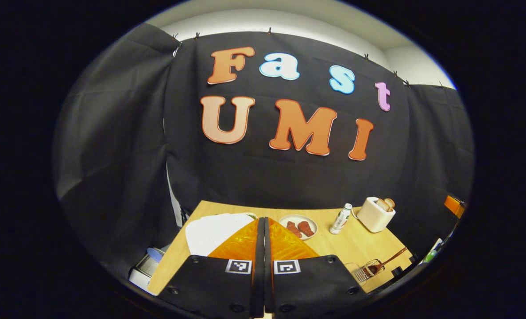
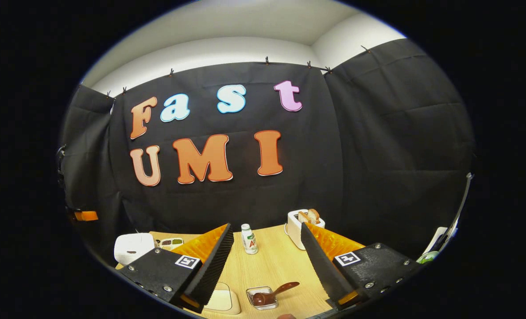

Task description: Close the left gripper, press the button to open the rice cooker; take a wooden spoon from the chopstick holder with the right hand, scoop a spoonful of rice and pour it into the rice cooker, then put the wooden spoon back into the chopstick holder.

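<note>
Opening step. The left hand-held gripper point(image 1: 263, 248) has its jaws pressed together, empty, above the white rice cooker point(image 1: 216, 232), whose lid is still down. The right hand-held gripper point(image 2: 267, 261) hangs wide open, holding nothing. The wooden spoon point(image 2: 274, 293) rests in its holder point(image 2: 263, 297), on the bench point(image 2: 272, 261) to the right of the cooker. Next, judged: lower the closed tips onto the release button, unseen here.
</note>
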`<action>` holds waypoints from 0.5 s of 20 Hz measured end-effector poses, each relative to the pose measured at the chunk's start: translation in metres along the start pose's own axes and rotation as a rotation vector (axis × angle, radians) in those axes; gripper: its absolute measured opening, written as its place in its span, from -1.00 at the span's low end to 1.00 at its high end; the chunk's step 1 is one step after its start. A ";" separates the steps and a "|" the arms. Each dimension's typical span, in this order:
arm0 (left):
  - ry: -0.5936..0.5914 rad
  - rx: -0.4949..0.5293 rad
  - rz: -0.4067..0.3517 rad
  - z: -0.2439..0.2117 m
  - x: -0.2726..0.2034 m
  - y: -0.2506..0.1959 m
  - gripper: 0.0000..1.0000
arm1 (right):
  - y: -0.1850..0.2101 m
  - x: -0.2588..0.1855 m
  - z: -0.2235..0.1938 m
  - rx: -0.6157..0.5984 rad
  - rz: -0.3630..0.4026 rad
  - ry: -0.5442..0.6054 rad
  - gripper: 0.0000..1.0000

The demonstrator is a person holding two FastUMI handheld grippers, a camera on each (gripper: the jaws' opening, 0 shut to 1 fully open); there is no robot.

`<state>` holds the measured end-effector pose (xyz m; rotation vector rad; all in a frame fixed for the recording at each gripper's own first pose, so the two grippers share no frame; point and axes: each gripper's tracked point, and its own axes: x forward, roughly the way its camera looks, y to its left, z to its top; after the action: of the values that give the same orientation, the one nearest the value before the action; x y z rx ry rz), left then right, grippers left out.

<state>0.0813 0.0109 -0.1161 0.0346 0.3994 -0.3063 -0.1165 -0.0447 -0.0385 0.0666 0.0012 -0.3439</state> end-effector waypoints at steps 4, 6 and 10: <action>0.101 -0.022 -0.028 -0.030 0.038 0.005 -0.91 | -0.010 -0.006 -0.008 0.014 -0.019 0.011 0.90; 0.154 -0.038 -0.032 -0.047 0.054 0.008 -0.91 | -0.016 -0.009 -0.010 0.007 -0.035 0.011 0.90; 0.265 -0.059 -0.024 -0.088 0.079 0.019 -0.92 | -0.028 -0.015 -0.014 -0.009 -0.067 0.018 0.90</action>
<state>0.1232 0.0141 -0.2283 0.0125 0.6721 -0.3139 -0.1397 -0.0656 -0.0539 0.0612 0.0224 -0.4101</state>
